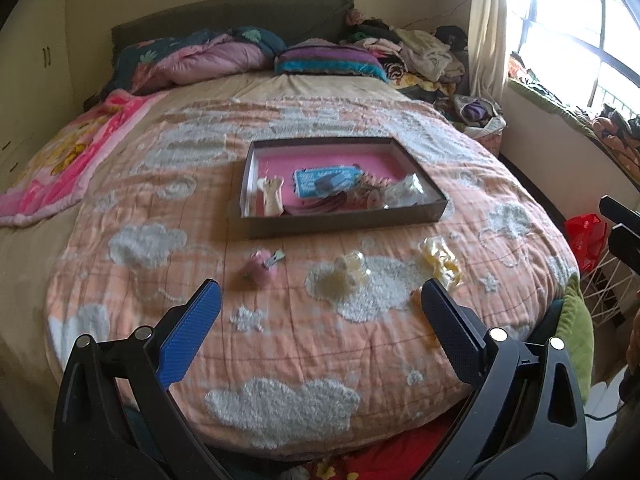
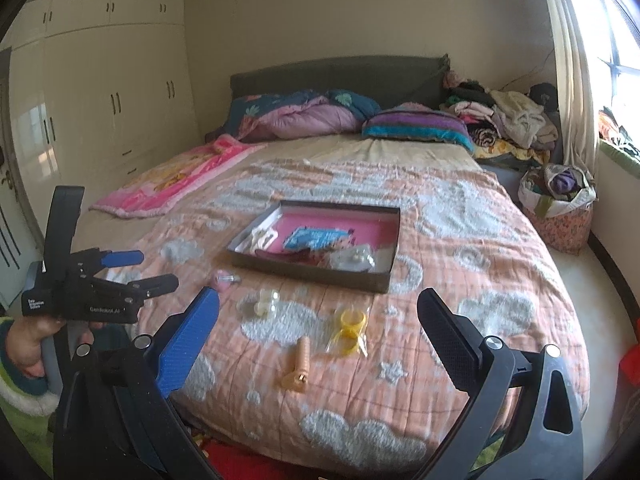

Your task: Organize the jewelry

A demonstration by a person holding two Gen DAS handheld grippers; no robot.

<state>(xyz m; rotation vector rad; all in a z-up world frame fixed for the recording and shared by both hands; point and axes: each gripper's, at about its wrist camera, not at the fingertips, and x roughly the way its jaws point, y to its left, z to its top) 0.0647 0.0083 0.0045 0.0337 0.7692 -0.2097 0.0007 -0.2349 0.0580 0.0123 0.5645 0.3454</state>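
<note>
Your left gripper point(image 1: 320, 300) and right gripper point(image 2: 318, 308) both hang over the bed with jaws wide apart, holding nothing. The flat grey box with pink inside point(image 1: 344, 222) sits mid-bed, and small yellow rings in a clear bag point(image 2: 350, 328) lie just before it.

Bed point(image 2: 460, 240) covered by peach cloud-pattern quilt point(image 2: 480, 340). On quilt: open grey tray point(image 2: 308, 270) with pink lining at centre; nearer the foot, pink pouch point(image 1: 260, 270), clear-bagged white pieces point(image 2: 266, 304), yellow rings in clear bag point(image 2: 351, 326), orange clip point(image 2: 298, 368). Pink blanket point(image 2: 172, 180) at left, pillows point(image 2: 416, 126) at headboard.
</note>
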